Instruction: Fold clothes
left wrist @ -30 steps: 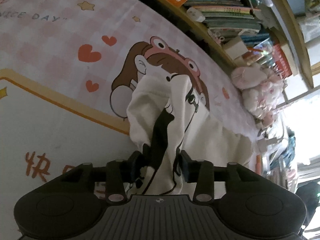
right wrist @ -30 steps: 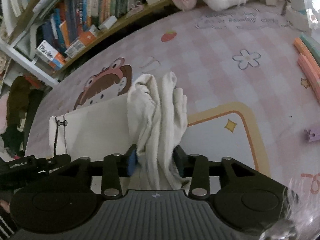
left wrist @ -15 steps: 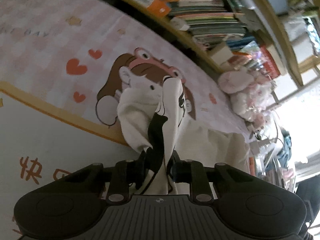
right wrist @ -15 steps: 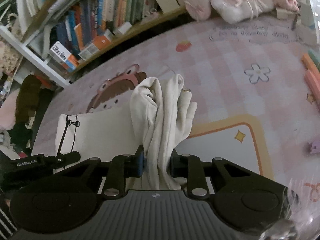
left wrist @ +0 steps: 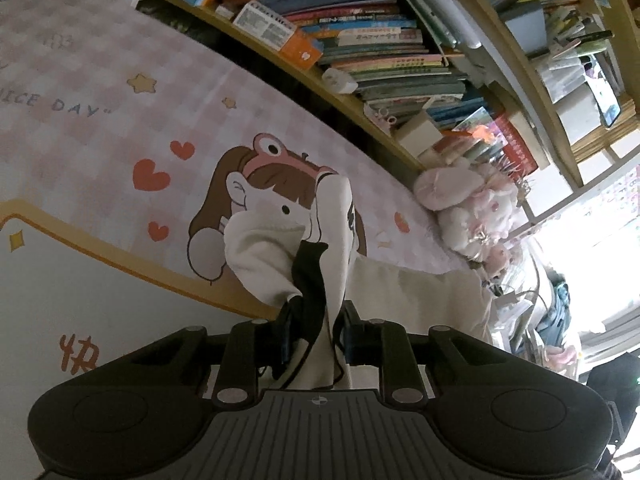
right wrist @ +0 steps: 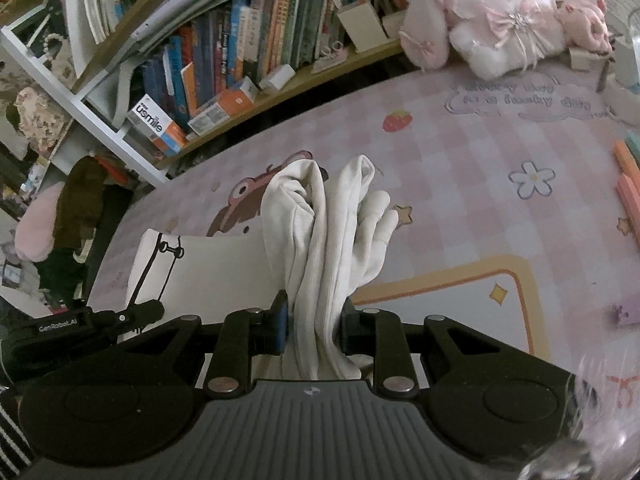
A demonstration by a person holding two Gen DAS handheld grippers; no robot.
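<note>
Both grippers grasp the white garment (right wrist: 320,248): left gripper (left wrist: 316,332) and right gripper (right wrist: 314,330) each have jaws clenched on a bunched edge. The garment spans between them above the surface (right wrist: 460,168). Judged progress: fold under way, not laid flat.

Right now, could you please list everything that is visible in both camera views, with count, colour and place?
garment: one, cream-white with black print, bunched in both grippers, rest lying on the mat
mat: one, pink checked with cartoon girl, under the garment
books: many, mixed colours, on the shelf behind the mat
plush toys: a few, pink and white, at the mat's far edge
left gripper: black, shut on the garment
right gripper: black, shut on the garment
</note>
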